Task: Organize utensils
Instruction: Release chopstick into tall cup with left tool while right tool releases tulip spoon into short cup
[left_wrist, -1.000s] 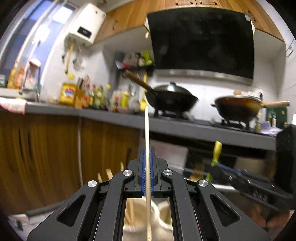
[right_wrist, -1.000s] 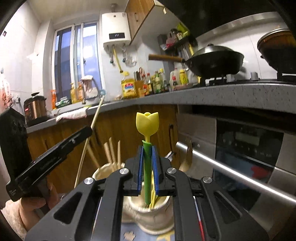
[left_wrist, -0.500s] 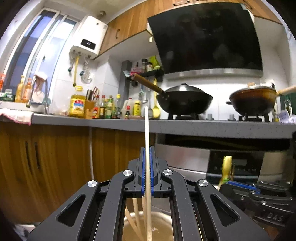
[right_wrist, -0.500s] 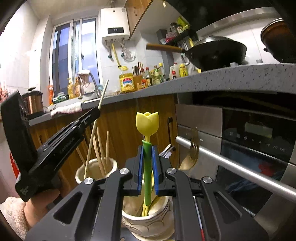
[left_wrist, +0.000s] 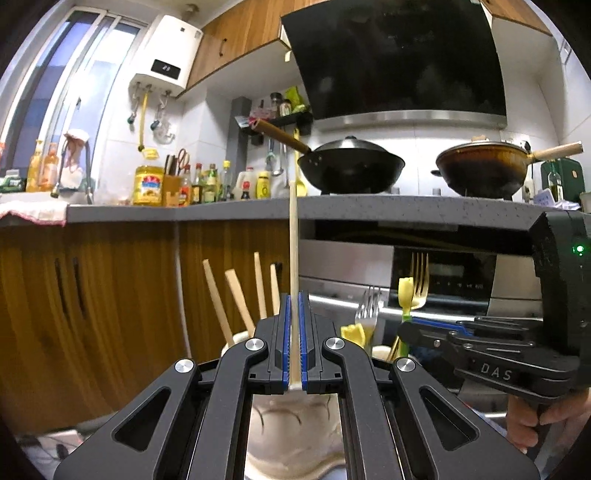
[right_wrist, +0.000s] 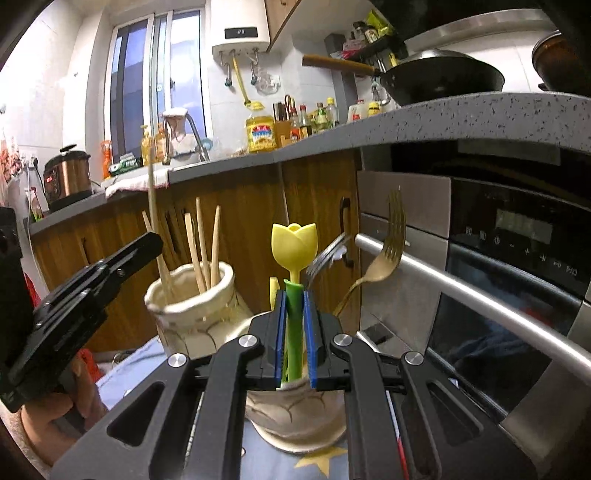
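Above the cream ceramic holder of chopsticks (right_wrist: 192, 295), the left gripper (left_wrist: 293, 347) clenches 1 pale wooden chopstick (left_wrist: 293, 258), now sunk lower into that holder; beside it, the right gripper (right_wrist: 294, 332) grasps a green-stemmed yellow tulip-topped utensil (right_wrist: 294, 251), likewise lowered into the cream ceramic holder of forks (right_wrist: 295, 410). Release seems near.

chopstick (left_wrist: 293, 258): pale wood
tulip utensil (right_wrist: 294, 248): yellow flower head, bright green stem
left pot (right_wrist: 192, 306): cream, thin brown scale-like lines
right pot (right_wrist: 295, 413): cream, same scale pattern
forks: one gold (right_wrist: 388, 254), one silver (right_wrist: 325, 258)
left gripper (left_wrist: 293, 339): black, blue pads, silver bolts
right gripper (right_wrist: 294, 332): black, blue pads
surface (right_wrist: 325, 461): pale blue cloth, yellow star
kitchen counter (right_wrist: 443, 118): grey, speckled
cabinet doors (left_wrist: 92, 295): brown wood grain
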